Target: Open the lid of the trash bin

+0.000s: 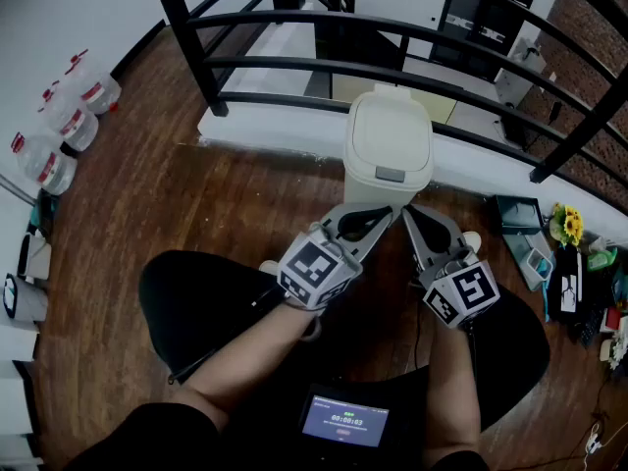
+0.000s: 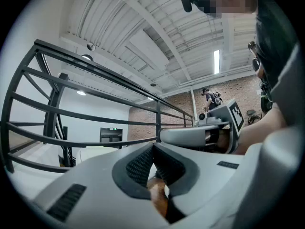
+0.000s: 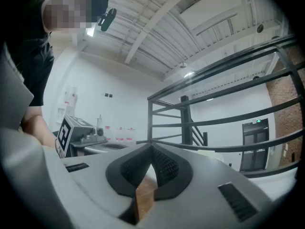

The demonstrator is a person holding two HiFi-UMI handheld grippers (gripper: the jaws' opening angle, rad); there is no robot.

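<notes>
Brown wood floor (image 1: 147, 194) fills the room, and a black railing (image 1: 294, 67) runs across the far side. A white bin (image 1: 389, 150) stands on the floor right by the railing, in front of the person. Its lid (image 1: 391, 130) is down and shut.

Both grippers are held low, side by side, pointing at the bin. The left gripper (image 1: 378, 219) has its jaws pressed together, and its own view shows nothing between them, only a bit of floor behind. The right gripper (image 1: 412, 219) is just beside it. Its jaws are pressed together too, with nothing in them. Both tips are close to the bottom front of the bin. I can't tell if they touch it.

Some clear bottles (image 1: 69, 116) with red caps sit by the wall on the left. Yellow flowers (image 1: 566, 224) and small things lie on the floor on the right. A little screen (image 1: 343, 422) glows on the person's lap.
</notes>
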